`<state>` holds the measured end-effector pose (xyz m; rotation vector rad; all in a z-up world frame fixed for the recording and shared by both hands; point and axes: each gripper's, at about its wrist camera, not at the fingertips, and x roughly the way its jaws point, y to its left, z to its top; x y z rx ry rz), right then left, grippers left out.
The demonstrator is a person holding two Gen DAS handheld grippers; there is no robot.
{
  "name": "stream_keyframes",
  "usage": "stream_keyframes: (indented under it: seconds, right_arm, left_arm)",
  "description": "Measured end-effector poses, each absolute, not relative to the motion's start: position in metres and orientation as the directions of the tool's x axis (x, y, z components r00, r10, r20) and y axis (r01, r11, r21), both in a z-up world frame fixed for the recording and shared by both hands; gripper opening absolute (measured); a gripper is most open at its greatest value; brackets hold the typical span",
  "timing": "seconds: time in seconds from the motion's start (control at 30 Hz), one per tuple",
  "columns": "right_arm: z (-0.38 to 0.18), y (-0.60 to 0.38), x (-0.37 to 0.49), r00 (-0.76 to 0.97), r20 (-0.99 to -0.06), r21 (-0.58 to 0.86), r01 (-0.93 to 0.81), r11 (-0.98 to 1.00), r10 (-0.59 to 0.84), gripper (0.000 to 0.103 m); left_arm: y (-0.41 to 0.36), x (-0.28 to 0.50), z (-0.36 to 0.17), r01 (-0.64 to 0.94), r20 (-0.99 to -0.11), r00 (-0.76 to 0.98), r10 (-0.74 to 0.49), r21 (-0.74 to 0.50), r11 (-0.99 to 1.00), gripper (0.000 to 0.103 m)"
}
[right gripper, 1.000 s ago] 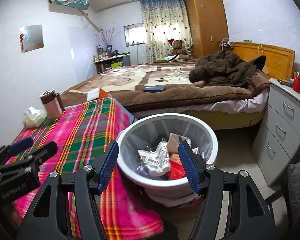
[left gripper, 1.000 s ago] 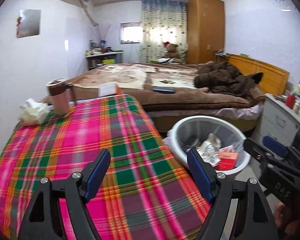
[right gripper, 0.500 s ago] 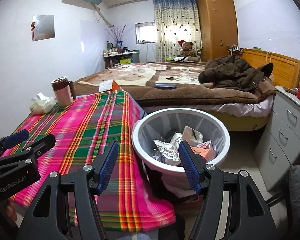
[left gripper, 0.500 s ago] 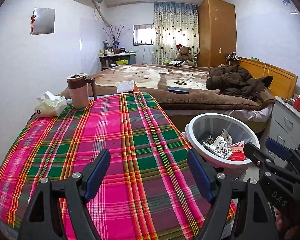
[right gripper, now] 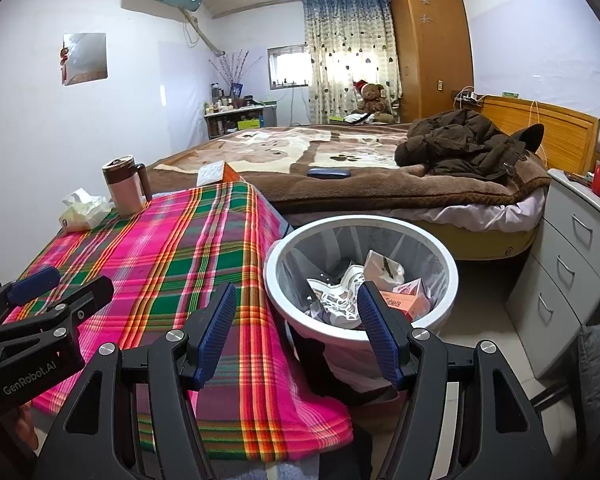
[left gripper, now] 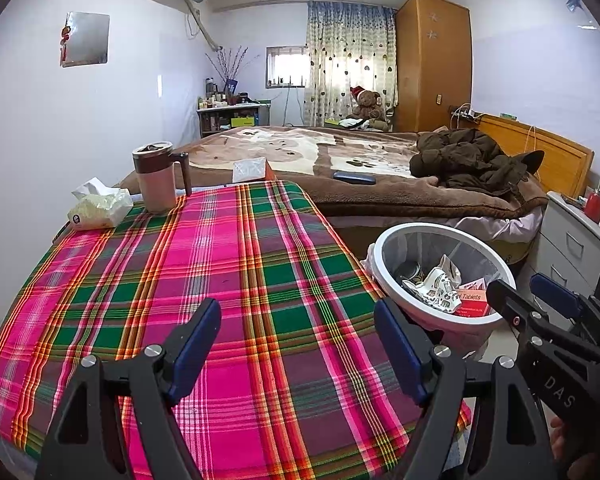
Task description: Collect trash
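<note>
A white trash bin (right gripper: 284, 252) stands on the floor beside the table's right edge; it also shows in the left wrist view (left gripper: 380, 248). It holds crumpled patterned paper (right gripper: 340, 300), a white wrapper (right gripper: 382, 268) and an orange tablet box (right gripper: 406, 304). My left gripper (left gripper: 298, 344) is open and empty above the plaid tablecloth (left gripper: 228, 280). My right gripper (right gripper: 298, 332) is open and empty, above the table's edge and the bin's near rim.
A brown-lidded mug (left gripper: 156, 180) and a tissue pack (left gripper: 98, 208) sit at the table's far left. A small box (left gripper: 250, 170) is at its far edge. The bed (left gripper: 380, 168) with a jacket lies behind. Grey drawers (right gripper: 572, 256) stand right.
Both grippers have pulled back and risen, so the table and bin look farther and lower. Both stay open and empty. The trash in the bin is unchanged.
</note>
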<state>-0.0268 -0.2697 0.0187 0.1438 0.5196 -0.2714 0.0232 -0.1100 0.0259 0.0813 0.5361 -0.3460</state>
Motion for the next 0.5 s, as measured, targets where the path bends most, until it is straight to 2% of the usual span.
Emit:
stream_keyframes:
  seconds: [0.5]
  right_arm:
    - [0.0194,-0.2679,-0.0263,0.832,-0.508,0.067,0.297,0.953,-0.223,0.064]
  left_arm:
    - [-0.1088,0.0212,0.0286,0.338,-0.512,0.805,-0.300,-0.021,0.941,0.080]
